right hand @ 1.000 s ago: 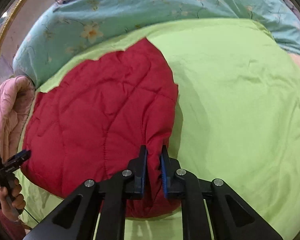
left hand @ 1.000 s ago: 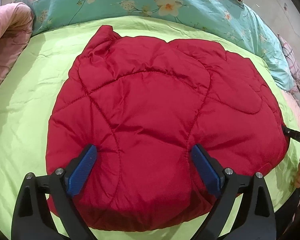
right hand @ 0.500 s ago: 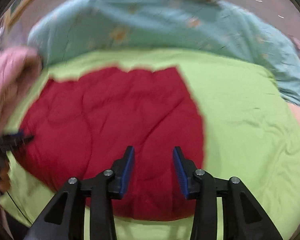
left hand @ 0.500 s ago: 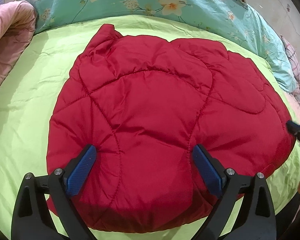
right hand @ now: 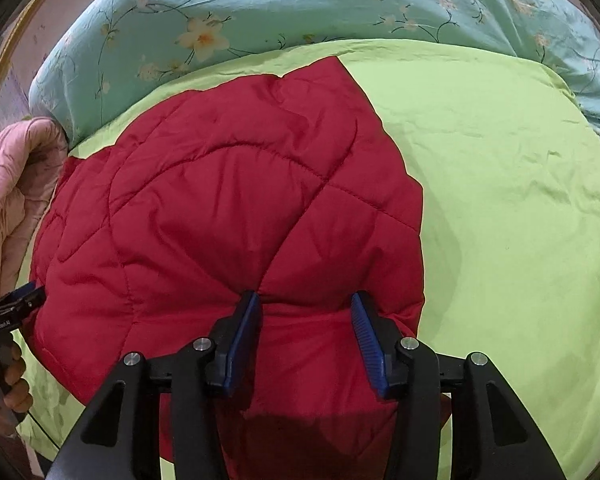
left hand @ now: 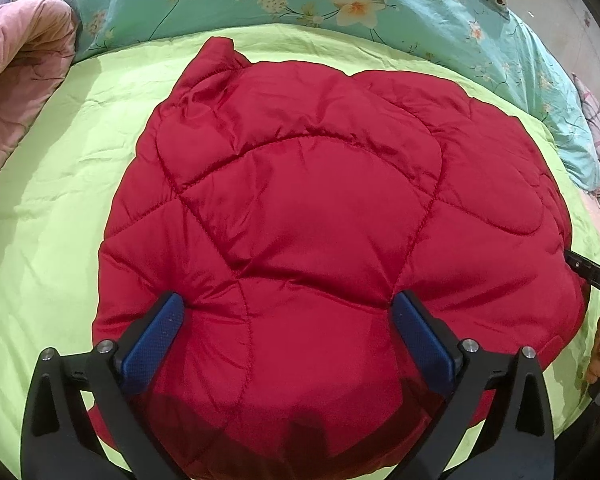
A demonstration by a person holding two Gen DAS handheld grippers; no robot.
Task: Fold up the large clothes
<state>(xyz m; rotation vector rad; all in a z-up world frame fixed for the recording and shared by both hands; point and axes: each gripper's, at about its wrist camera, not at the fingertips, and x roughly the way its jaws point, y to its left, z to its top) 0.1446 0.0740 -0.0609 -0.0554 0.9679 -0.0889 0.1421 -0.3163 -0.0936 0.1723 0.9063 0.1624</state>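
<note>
Both fingers released over red quilted jacket (left hand: 308, 216): left gripper (left hand: 288, 332) widest, right gripper (right hand: 306, 328) opening.

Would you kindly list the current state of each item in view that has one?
Red quilted jacket: folded, lying flat on the green sheet.
Left gripper: open wide over the jacket's near edge, nothing pinched.
Right gripper: jaws opening, jacket fabric between them, not pinched.
Pink quilt: bunched at the bed's side.

Near edge of the red quilted garment (left hand: 300, 216) behind claw frames; perhaps folded under.
</note>
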